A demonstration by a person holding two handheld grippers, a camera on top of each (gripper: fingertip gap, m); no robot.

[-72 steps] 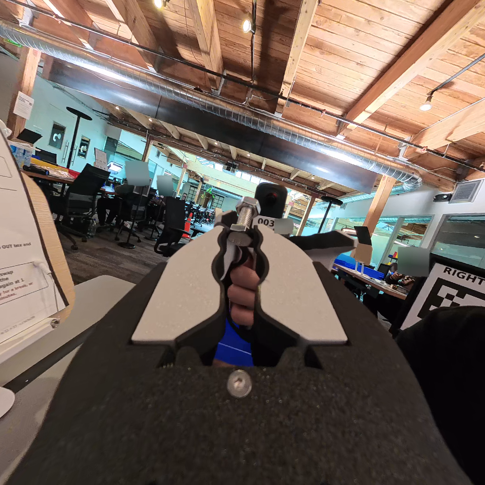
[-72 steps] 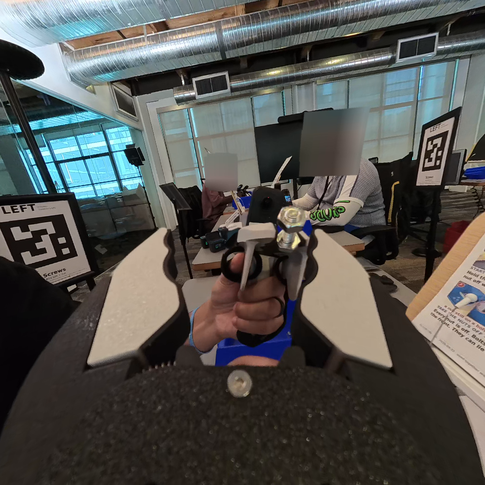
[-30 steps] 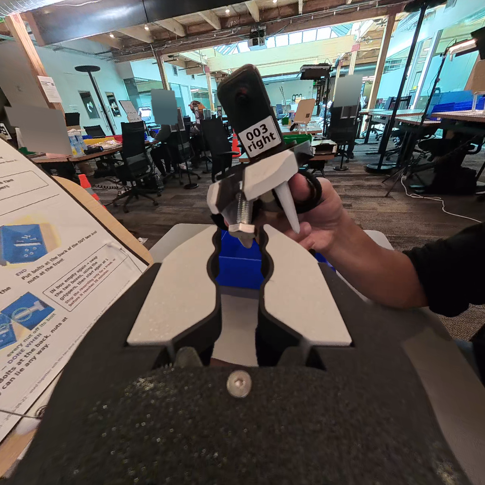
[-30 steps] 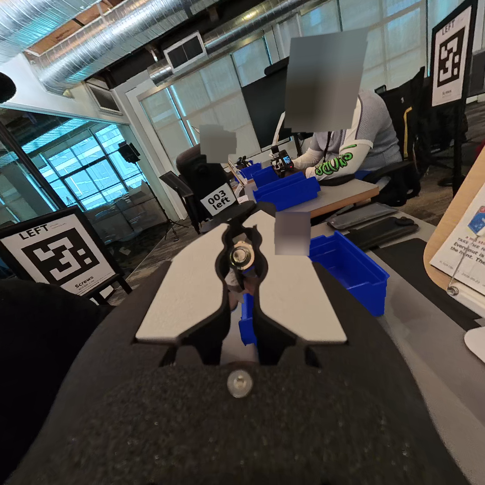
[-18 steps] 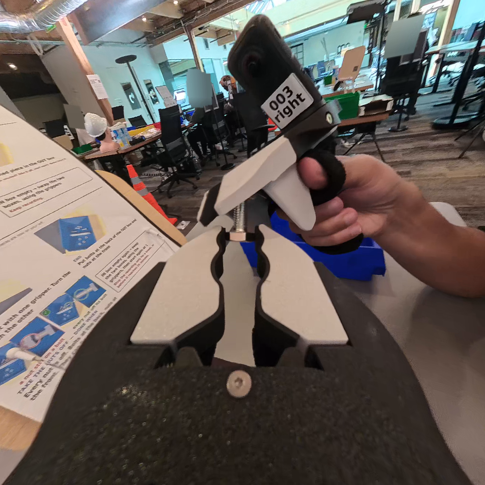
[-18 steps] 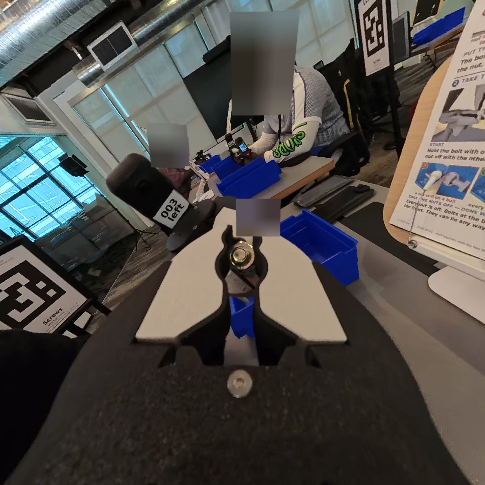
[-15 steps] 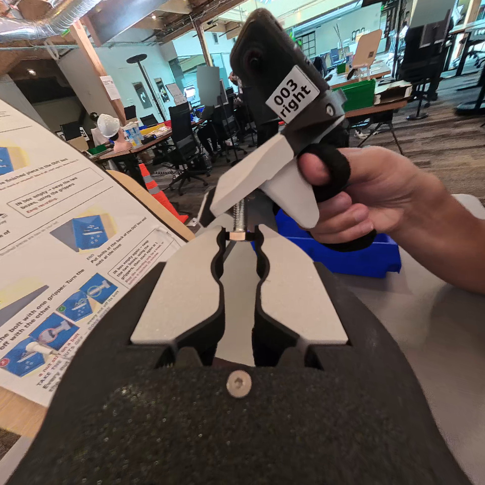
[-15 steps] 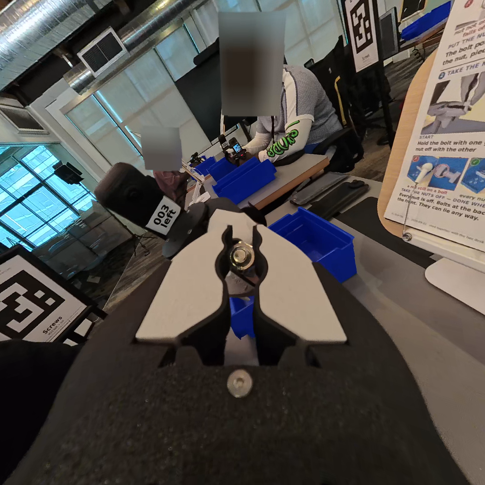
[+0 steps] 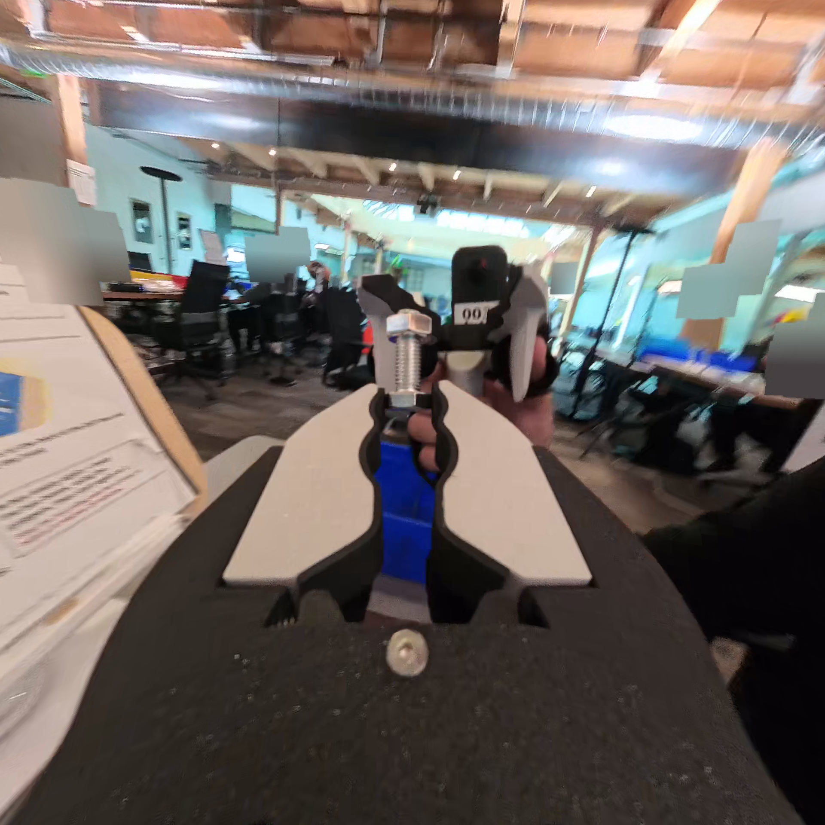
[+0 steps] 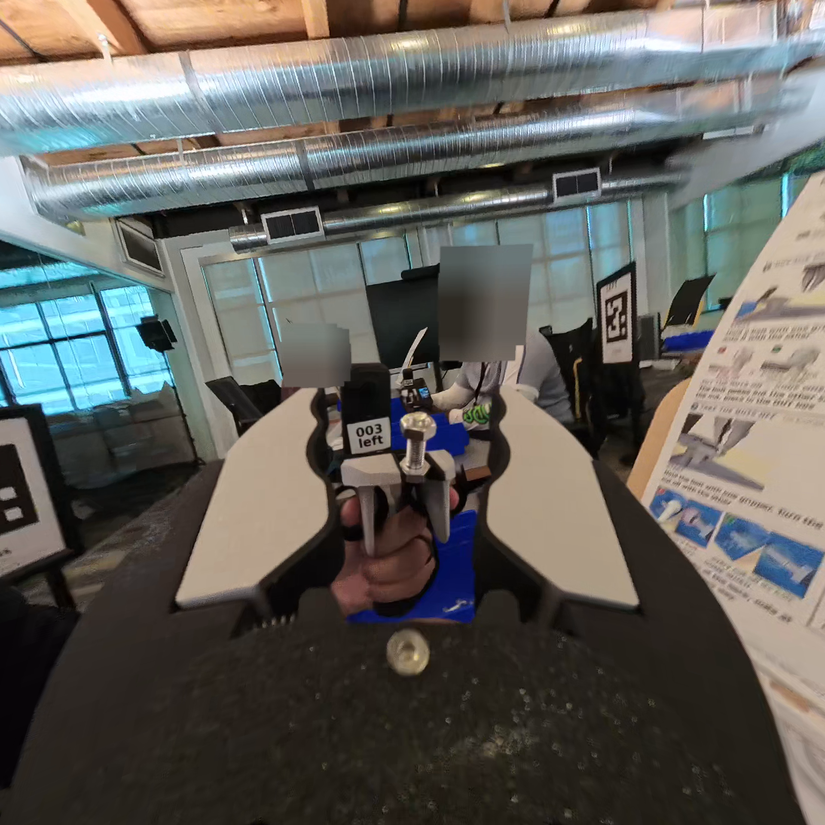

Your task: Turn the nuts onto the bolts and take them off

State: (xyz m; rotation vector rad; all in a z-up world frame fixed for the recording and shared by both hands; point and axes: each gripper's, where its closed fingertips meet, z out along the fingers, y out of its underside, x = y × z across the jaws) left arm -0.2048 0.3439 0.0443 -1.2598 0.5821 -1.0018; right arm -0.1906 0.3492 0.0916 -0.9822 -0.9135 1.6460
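Silver metal is at the centre of both views: a bolt stands upright, head on top, and a nut sits low on its thread. The left tool is closed narrow and pinches this nut between its tips. The right tool is spread wide and holds nothing; the bolt shows between its fingers. Behind the nut is a blue bin, and an instruction sheet stands at the left.
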